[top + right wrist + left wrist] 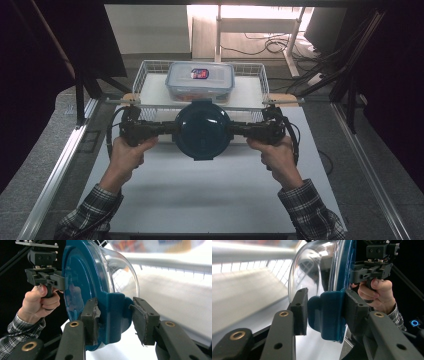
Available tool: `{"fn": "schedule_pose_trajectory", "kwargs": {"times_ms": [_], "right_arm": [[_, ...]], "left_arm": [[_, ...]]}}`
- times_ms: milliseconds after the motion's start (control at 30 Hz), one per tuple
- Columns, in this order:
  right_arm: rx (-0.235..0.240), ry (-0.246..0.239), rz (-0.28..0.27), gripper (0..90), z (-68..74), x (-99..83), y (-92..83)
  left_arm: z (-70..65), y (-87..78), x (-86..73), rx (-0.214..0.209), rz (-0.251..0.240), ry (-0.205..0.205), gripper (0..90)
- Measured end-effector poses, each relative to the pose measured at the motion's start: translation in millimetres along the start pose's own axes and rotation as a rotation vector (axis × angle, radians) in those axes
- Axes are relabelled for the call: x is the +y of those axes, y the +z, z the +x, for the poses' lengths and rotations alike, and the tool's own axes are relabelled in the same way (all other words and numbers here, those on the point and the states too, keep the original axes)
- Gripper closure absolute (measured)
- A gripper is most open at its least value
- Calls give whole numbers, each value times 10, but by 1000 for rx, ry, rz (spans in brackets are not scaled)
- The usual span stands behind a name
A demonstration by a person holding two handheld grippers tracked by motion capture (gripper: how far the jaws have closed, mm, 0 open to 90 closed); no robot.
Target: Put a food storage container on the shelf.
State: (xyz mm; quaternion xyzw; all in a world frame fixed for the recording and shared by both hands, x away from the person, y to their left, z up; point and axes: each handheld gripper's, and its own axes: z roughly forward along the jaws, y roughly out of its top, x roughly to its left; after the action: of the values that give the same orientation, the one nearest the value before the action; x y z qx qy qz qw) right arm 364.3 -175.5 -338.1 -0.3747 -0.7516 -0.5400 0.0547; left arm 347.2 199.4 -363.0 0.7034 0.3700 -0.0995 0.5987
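From the high view, we hold a round glass container with a blue lid (202, 131) between the two grippers, above the white counter (200, 195) and just in front of the wire basket (145, 75). Our left gripper (167, 129) takes it from one side, our right gripper (239, 130) from the other. A clear plastic box (200, 80) sits in the basket beyond.

In the left gripper view, the fingers (299, 312) stand either side of the blue latch tab (325, 315) on the lid's edge, with the clear bowl (312, 270) bulging off to one side. One finger presses the tab; at the other a thin gap seems to show, so we judge the pinch shallow.

In the right gripper view, the fingers (91, 320) sit around the opposite tab (116, 315). The lid-side pad touches it, but the other pad looks to stand a little clear of it, so we cannot call this a firm clamp.

Our worry is the grip itself. The whole weight hangs from two small clip tabs, and a tab could flip open or slide off a worn pad. If our hands drift apart or one rises faster, the container may tip and drop onto the counter or the basket rim, and glass would not forgive that.
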Motion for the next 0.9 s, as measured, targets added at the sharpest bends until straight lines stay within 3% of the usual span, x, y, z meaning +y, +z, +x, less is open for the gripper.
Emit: {"fn": "schedule_pose_trajectory", "kwargs": {"times_ms": [600,900], "right_arm": [[-11,-24,-56,573,99,808,-18],[-20,-15,-87,568,46,1191,28]], "left_arm": [[18,-164,780,-9,-56,19,582],[102,-186,1183,2,-80,28,581]]}}
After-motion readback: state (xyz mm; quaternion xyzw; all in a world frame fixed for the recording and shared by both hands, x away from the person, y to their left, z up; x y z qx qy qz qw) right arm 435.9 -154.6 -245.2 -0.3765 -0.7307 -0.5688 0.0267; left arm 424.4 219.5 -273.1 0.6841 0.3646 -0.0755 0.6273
